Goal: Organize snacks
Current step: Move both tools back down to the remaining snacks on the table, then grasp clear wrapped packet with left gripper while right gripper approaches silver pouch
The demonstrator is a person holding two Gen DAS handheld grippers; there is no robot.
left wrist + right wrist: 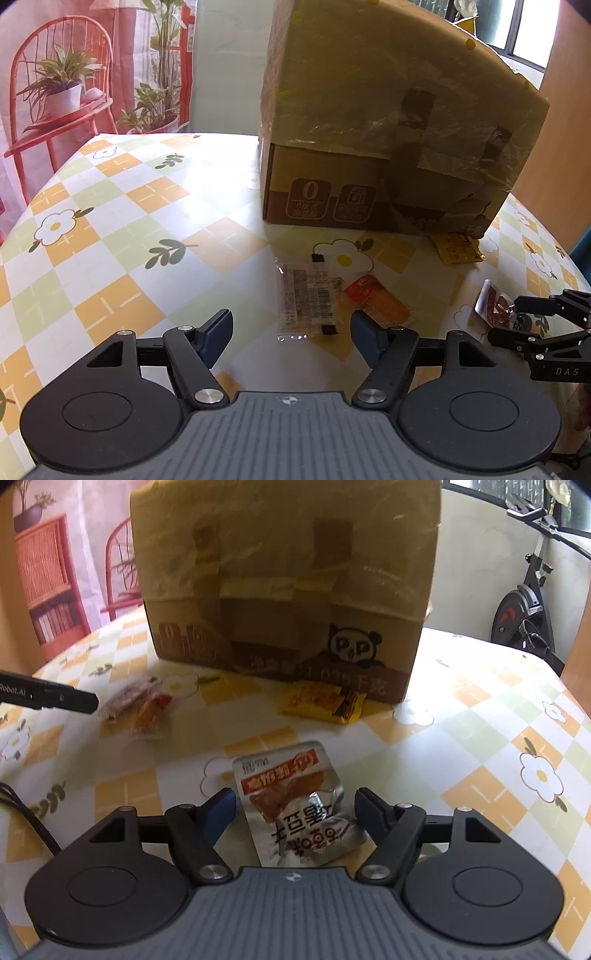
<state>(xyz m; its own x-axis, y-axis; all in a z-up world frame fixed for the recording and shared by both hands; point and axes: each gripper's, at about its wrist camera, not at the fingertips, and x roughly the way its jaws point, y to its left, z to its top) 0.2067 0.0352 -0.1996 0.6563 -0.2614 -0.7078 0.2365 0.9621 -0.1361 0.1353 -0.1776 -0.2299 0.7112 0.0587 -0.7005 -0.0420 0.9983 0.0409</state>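
Note:
A taped cardboard box stands on the checked tablecloth; it also shows in the right wrist view. My left gripper is open, with a clear snack packet lying between its fingers and an orange packet by the right finger. My right gripper is open around a silver and red snack pouch lying flat on the table. It shows in the left wrist view at the right edge beside the same pouch. A yellow packet lies against the box front.
The table has a flowered cloth in orange, green and white. Its edge curves at the left and far side. A red chair with plants stands beyond it. An exercise bike stands behind the table at the right.

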